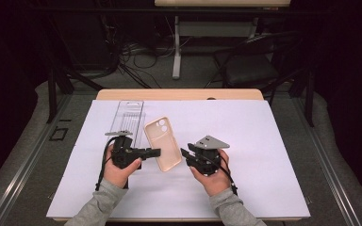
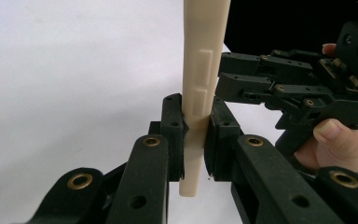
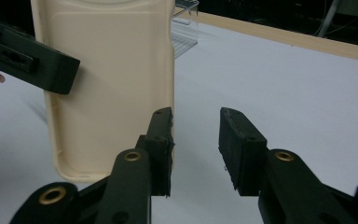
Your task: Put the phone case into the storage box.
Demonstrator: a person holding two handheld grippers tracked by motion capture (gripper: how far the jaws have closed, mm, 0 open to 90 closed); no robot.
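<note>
The left claw (image 2: 196, 135) is pinching the cream phone case (image 1: 162, 143) by one long edge, its pads pressed on either face of the thin wall just under the raised side-button bumps. The case is held up off the white sheet that covers the table (image 1: 264, 141), at the middle of the sheet, with its hollow inner side and camera cut-out turned toward the high view. The right claw (image 3: 196, 140) stands spread with nothing between its pads; the case's other long edge lies just beside its left pad, and I cannot tell whether they touch. The right claw sits just to the right of the case in the high view (image 1: 185, 154).

My reading is that this is a handover or re-grip: one claw carries the case while the other is free of it (whether it is arriving or backing off, these pictures alone do not settle). The next move seems to call for the right claw to line its gap up with the free edge and close squarely, since a thin, flexible wall can twist or slip out of a skewed pinch.

Behind the case lies a clear plastic package (image 1: 128, 117), flat on the sheet. No brand, label or writing can be read on the case, the package or the claws.
</note>
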